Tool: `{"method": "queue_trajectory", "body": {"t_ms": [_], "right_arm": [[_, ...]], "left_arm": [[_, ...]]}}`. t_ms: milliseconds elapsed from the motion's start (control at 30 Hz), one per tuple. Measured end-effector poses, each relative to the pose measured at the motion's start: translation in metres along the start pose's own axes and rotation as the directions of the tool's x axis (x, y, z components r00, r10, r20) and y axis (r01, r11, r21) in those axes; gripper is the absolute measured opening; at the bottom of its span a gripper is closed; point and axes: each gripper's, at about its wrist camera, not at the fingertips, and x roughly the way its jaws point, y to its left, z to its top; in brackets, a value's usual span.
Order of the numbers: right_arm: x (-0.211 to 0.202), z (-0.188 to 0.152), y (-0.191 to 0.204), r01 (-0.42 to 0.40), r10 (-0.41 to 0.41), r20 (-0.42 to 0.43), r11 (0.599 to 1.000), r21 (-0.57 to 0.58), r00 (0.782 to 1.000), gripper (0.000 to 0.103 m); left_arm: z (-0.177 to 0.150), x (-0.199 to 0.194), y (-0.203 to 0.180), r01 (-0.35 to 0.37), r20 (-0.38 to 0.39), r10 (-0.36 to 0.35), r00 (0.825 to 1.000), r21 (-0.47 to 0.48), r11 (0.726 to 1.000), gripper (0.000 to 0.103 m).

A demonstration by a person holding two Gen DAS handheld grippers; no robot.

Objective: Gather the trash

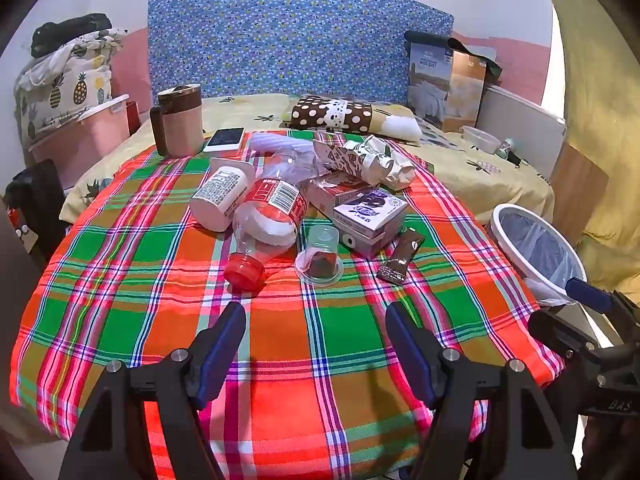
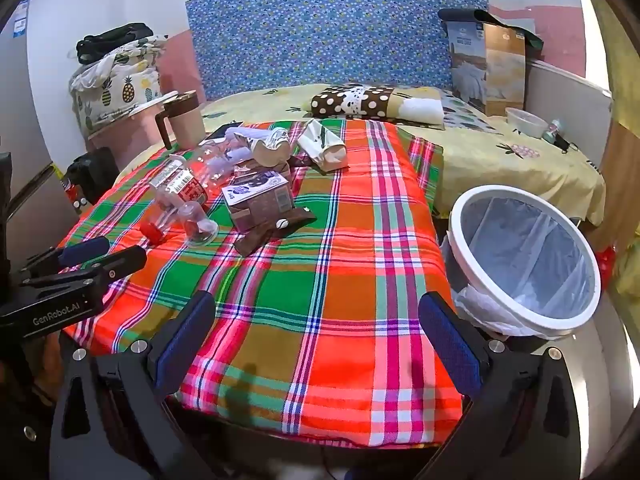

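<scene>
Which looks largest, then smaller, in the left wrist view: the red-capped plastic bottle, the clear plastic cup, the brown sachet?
1. Red-capped plastic bottle, clearly the largest.
2. Clear plastic cup.
3. Brown sachet, thinner; it is close to the cup in length, so this order is less sure.

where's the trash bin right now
The white-rimmed trash bin with a clear liner stands off the right edge of the plaid-covered table, beside the yellow bedspread; in the left wrist view it shows at far right.
</scene>
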Motion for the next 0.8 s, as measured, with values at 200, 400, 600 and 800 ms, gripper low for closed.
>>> {"method": "queue_trajectory", "body": {"t_ms": [200,400,600,800], "right_arm": [[0.0001,0.0015,0.0032,0.005,-0.005,0.003,1.0,-0.003,1.0,0.103],[-0.0004,0.0011,0.0057,0.007,-0.007,0.007,1.0,-0.002,1.0,0.103],[-0.001,0.001,0.0056,0.007,-0.007,0.008,1.0,0.0,1.0,0.103],[-0.0015,0.001,0.0052,0.007,-0.007,0.01,1.0,-0.002,1.0,0.103]], "left_arm": [[-0.0006,0.0019,0.0008,-0.001,0.0,0.001,1.0,0.006,1.0,0.072],[-0.0007,0.0009,0.0004,0.002,-0.003,-0.002,1.0,0.006,1.0,0.072],[-0.0007,0.0017,0.0011,0.002,-0.002,-0.002,1.0,0.005,1.0,0.072],[-0.0022,0.0012,0.0,0.01,-0.003,-0.01,1.0,0.009,1.0,0.072]]}}
